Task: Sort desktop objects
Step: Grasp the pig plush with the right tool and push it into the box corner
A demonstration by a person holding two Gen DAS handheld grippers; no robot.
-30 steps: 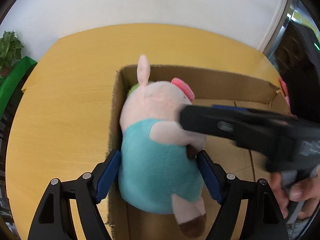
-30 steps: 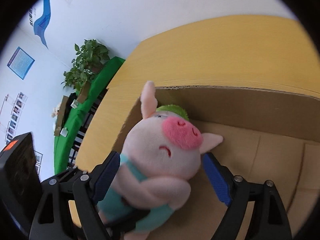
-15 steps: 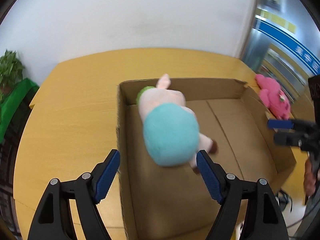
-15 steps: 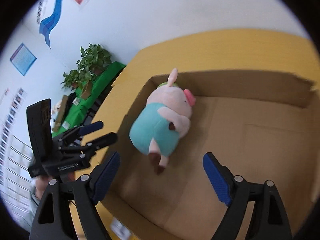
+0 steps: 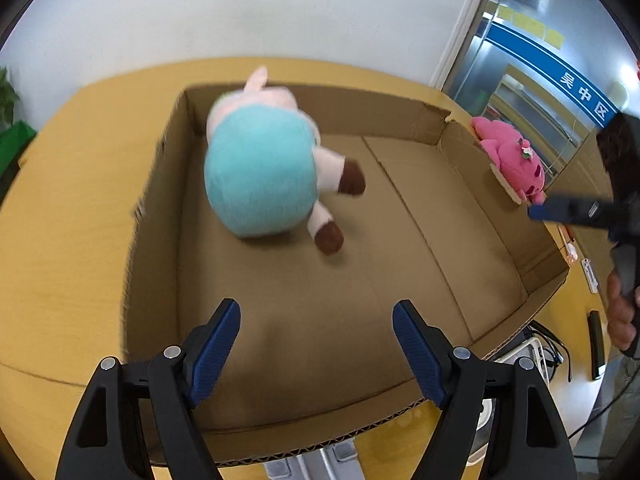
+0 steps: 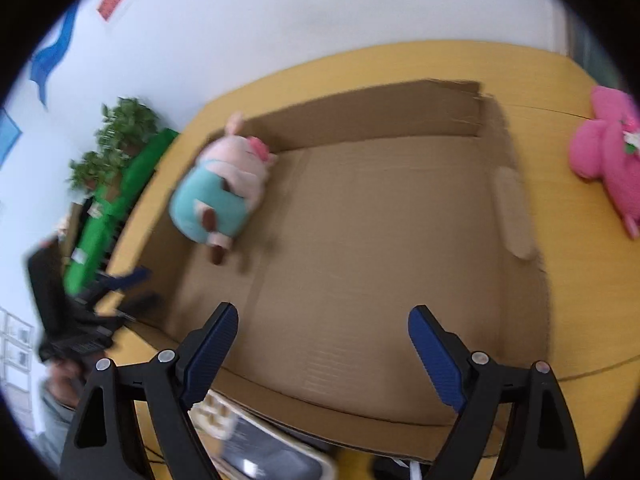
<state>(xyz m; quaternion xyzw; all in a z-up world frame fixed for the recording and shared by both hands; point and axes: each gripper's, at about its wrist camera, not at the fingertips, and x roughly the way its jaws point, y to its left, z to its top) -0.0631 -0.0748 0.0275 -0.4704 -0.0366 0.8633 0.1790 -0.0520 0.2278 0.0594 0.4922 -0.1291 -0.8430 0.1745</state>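
Observation:
A plush pig (image 5: 260, 164) in a teal outfit lies in the far left corner of an open cardboard box (image 5: 400, 264); it also shows in the right wrist view (image 6: 220, 196). My left gripper (image 5: 316, 348) is open and empty above the box's near edge. My right gripper (image 6: 322, 354) is open and empty above the box (image 6: 380, 240), near its front wall. A pink plush toy (image 5: 512, 160) lies on the yellow table outside the box's right wall; it also shows in the right wrist view (image 6: 612, 156).
The yellow wooden table (image 5: 72, 208) bears the box. A white wall stands behind. Green plants (image 6: 116, 136) and a green surface stand to the left. Small items (image 5: 592, 276) lie on the table at the right. The right gripper's body shows in the left wrist view (image 5: 580, 210).
Both grippers have let go of the pig and pulled back and up. The pig now lies in the box's corner. The right gripper has swung toward the right.

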